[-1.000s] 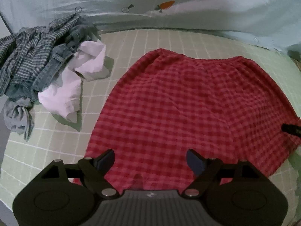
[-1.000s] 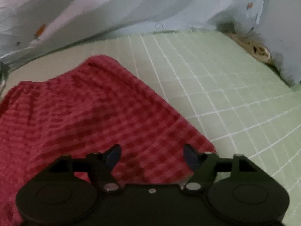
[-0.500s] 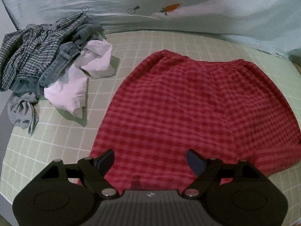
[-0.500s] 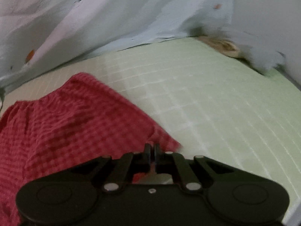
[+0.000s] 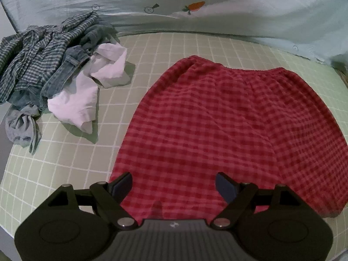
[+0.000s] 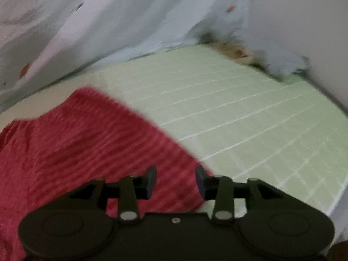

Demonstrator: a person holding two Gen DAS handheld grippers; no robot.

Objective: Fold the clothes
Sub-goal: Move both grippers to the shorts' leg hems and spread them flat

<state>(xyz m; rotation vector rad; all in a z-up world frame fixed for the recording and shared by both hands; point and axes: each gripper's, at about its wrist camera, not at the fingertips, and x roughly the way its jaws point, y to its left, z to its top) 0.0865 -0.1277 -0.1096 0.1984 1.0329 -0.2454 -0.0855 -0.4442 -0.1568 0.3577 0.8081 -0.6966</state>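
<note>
The red checked shorts [image 5: 217, 126] are lying spread flat on the green gridded bed [image 5: 152, 50], waistband pointing away from both claws, hems nearest them, long axis running crosswise. The left claw [image 5: 174, 187] is hovering wide over the shorts' near-left hem; the right claw [image 6: 175, 181] (blurred) is gaping, empty, over their near-right corner. Left of the shorts, a clothes heap [image 5: 50, 65] is waiting.

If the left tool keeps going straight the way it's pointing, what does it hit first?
Most likely the red checked fabric shorts spread flat on the green grid-patterned sheet. The open left tool already hangs over their near hem, so cloth comes first, though its height above them is unclear.
</note>
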